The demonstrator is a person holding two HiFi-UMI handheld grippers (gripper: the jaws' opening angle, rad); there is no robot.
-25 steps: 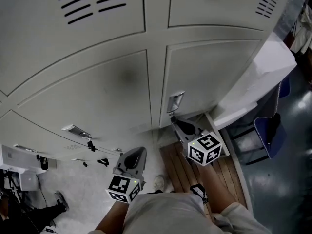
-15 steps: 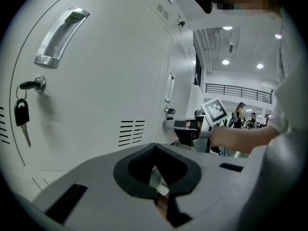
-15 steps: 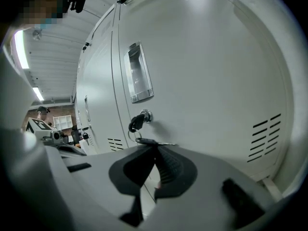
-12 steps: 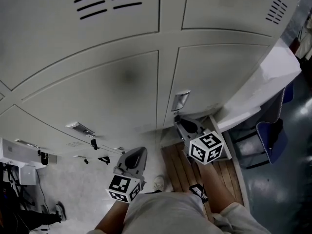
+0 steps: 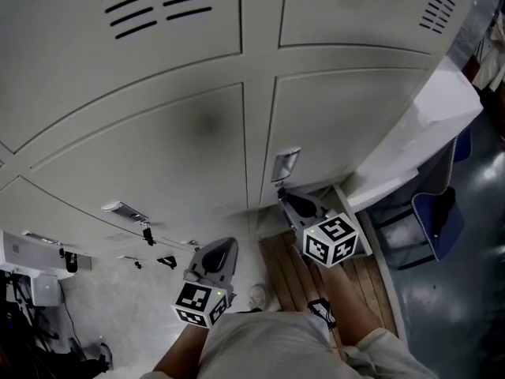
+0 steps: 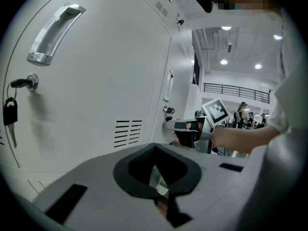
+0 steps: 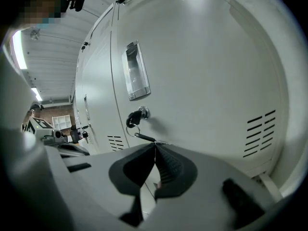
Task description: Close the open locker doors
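Observation:
The lower-right locker door (image 5: 339, 125) stands flush with its frame, with a recessed handle (image 5: 285, 165). My right gripper (image 5: 281, 195) is shut on nothing, its tip just under that handle. In the right gripper view the handle (image 7: 135, 71) and a key in the lock (image 7: 135, 116) lie just beyond the shut jaws (image 7: 155, 146); whether they touch the door is unclear. My left gripper (image 5: 226, 246) hangs lower, shut and empty, in front of the lower-left door (image 5: 150, 156). The left gripper view shows that door's handle (image 6: 53, 32) and keyed lock (image 6: 21, 83).
A white panel (image 5: 422, 133), possibly an open door, juts out at the right over a blue chair (image 5: 434, 212). A slatted wooden board (image 5: 296, 275) lies on the floor under the right arm. More locker handles and keys (image 5: 126, 212) run along the left.
The grippers have hardly moved; the view shifted slightly. A person's legs at the lower left have passed out of sight.

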